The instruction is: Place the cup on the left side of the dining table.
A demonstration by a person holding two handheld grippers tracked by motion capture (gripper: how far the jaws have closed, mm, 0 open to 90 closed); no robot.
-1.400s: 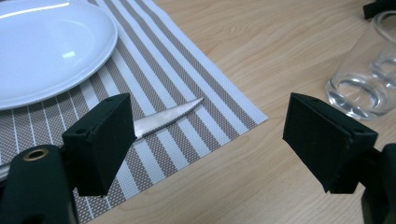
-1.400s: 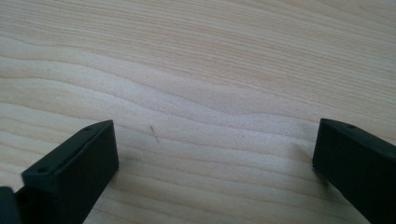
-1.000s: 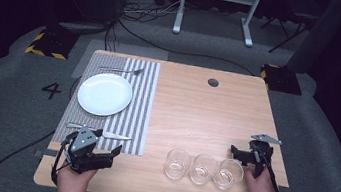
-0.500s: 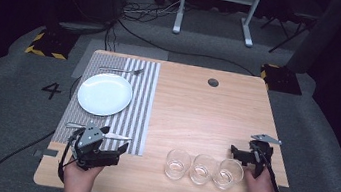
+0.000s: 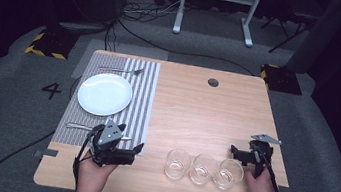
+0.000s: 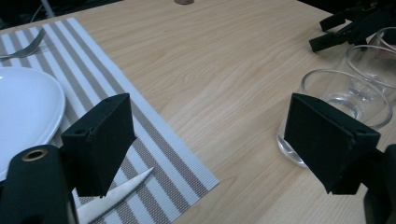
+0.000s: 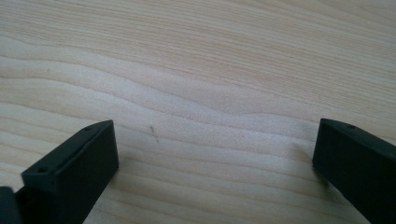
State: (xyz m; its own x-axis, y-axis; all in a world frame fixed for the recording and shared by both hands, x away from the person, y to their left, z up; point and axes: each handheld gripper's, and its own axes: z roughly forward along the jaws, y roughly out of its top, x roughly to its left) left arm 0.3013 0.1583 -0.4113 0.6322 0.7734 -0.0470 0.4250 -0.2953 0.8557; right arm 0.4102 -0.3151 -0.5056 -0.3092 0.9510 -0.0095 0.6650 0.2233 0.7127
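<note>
The left gripper (image 5: 136,150) is swinging right since a second ago, fingers spread, now aiming at the nearest glass (image 5: 177,163) at lower centre of the table (image 5: 197,110), likely its pickup. The right gripper (image 5: 240,154) is idling, spread.

Three clear empty glasses stand upright in a row at the lower right of the frame. The leftmost glass (image 5: 178,164) sits beside the middle glass (image 5: 202,168), then the rightmost glass (image 5: 228,174).
</note>
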